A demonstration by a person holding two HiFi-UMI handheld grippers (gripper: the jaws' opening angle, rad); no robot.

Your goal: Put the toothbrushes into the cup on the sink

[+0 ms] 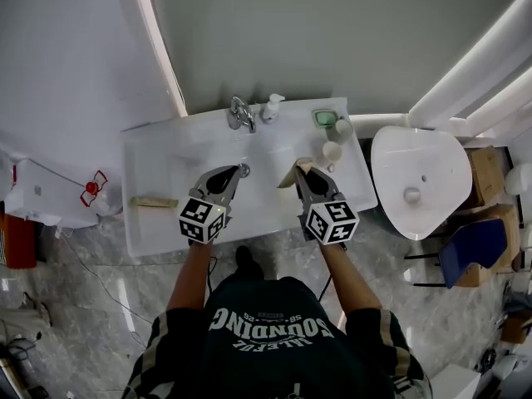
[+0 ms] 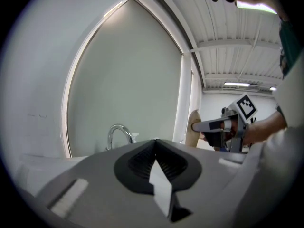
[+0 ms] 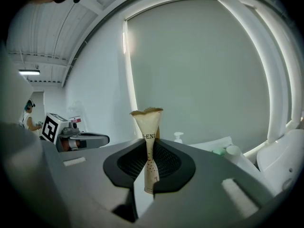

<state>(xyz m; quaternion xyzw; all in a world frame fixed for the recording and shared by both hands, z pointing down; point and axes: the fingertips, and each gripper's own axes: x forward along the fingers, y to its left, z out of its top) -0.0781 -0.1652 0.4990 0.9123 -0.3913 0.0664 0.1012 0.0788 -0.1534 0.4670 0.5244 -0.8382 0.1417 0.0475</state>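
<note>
The right gripper (image 3: pixel 151 144) is pinching a paper-wrapped toothbrush (image 3: pixel 148 120) upright above the sink (image 1: pixel 158 152), jaws narrow on it. The left gripper (image 2: pixel 155 144) is hanging closed, empty. Transport step, I'd say: it's needing a carry rightward to the cup (image 1: pixel 332 152) (second toothbrush (image 1: pixel 154 202) is lying left).

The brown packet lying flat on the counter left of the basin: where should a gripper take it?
Probably across its narrow width near the middle, coming straight down from above: the packet lies flat and long on the counter.
</note>
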